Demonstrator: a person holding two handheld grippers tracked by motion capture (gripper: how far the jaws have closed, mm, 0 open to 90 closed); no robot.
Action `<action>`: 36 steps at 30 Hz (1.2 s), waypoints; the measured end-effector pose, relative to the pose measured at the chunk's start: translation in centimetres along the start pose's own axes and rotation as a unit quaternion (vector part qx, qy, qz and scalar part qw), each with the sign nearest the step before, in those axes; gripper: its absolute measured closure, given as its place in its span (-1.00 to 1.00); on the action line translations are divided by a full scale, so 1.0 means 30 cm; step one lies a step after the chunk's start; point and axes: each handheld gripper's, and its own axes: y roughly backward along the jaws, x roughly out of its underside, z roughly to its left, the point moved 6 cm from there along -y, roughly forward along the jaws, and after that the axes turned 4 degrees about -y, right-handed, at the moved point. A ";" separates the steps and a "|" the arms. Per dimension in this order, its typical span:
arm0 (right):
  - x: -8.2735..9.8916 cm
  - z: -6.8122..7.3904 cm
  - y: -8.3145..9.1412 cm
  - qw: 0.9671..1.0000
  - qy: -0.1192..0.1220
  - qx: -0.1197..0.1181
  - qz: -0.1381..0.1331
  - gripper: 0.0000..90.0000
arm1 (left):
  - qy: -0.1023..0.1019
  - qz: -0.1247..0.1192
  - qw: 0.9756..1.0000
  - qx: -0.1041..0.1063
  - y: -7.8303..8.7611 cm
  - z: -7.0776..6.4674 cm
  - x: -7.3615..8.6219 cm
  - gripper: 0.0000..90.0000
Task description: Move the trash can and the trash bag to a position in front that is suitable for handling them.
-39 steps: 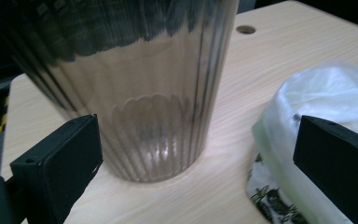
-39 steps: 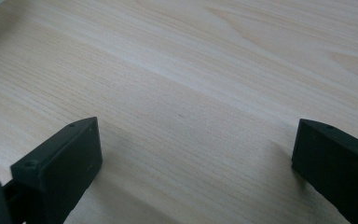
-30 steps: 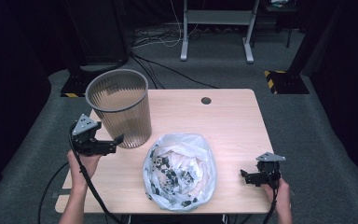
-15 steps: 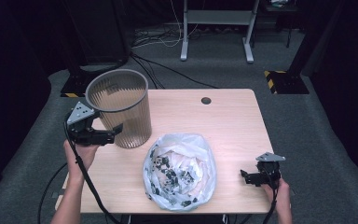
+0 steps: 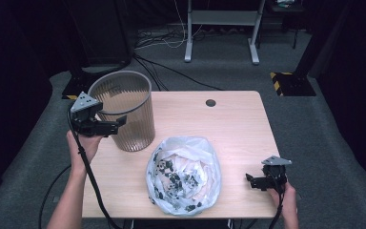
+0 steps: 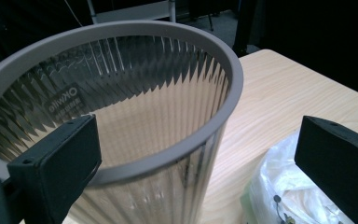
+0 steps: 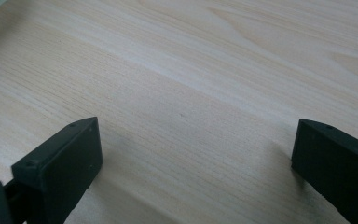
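Two black grippers are out over the pale wooden table (image 5: 238, 119), both with jaws spread wide and nothing between them. At the table's left edge, the left gripper (image 5: 116, 125) hangs at the rim of the clear ribbed plastic wastebasket with a grey rim (image 5: 124, 112), one jaw inside the rim and one outside. Beside the basket lies the crumpled white plastic bag with dark print (image 5: 183, 174), while the right gripper (image 5: 250, 180) rests low over bare wood near the front right corner.

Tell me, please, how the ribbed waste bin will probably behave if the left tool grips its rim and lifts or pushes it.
The waste bin looks empty with thin, translucent ribbed walls, so it is probably light. It stands tall on a narrower base, so a push near the rim may tip it. The grey rim looks stiff, and the open left tool should hold there.
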 end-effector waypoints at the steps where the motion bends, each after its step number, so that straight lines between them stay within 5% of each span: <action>1: 0.000 0.000 0.000 1.000 0.000 0.000 0.000 -0.98 | -0.002 0.000 1.000 -0.002 -0.002 0.001 -0.006 -1.00; 36: 0.001 0.001 0.001 1.000 0.000 -0.001 0.000 -0.98 | -0.027 0.068 0.997 -0.008 -0.189 0.032 -0.040 -1.00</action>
